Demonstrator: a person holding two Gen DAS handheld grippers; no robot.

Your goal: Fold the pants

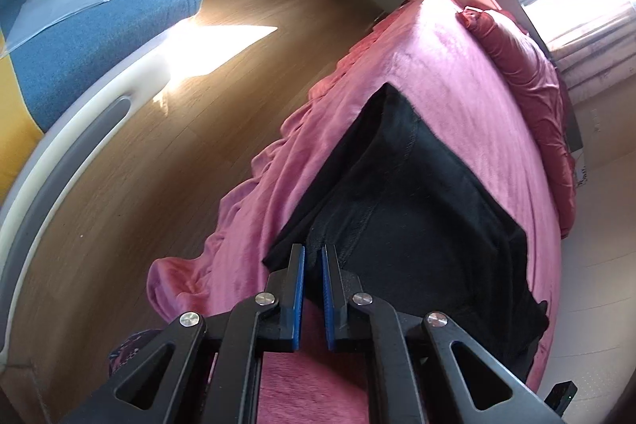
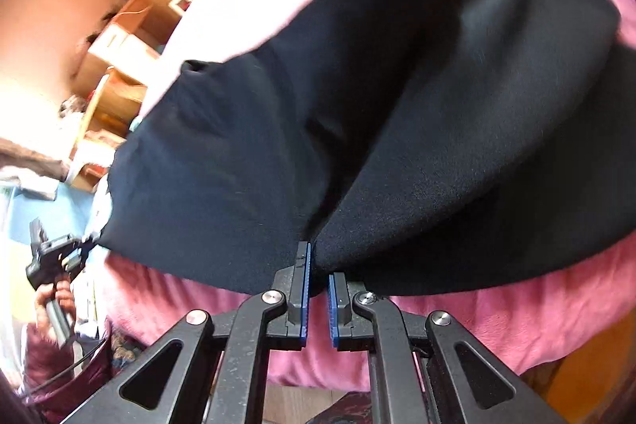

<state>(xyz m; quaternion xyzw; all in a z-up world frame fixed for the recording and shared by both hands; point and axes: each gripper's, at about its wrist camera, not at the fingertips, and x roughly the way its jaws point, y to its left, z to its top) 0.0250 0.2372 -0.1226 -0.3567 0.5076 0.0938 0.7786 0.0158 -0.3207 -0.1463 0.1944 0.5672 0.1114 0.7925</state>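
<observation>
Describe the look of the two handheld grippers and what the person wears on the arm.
Both the left gripper and the right gripper are black plastic linkages with triangular cut-outs, round silver pivot pins and ridged blue pads on their fingers. In the right wrist view, the person's sleeve looks dark maroon; a thin black cable crosses it.

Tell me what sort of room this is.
Most likely a bedroom in a home. A bed under a pink blanket bears the black pants, red bedding lies along its far side, and a curtained window stands beyond.
</observation>
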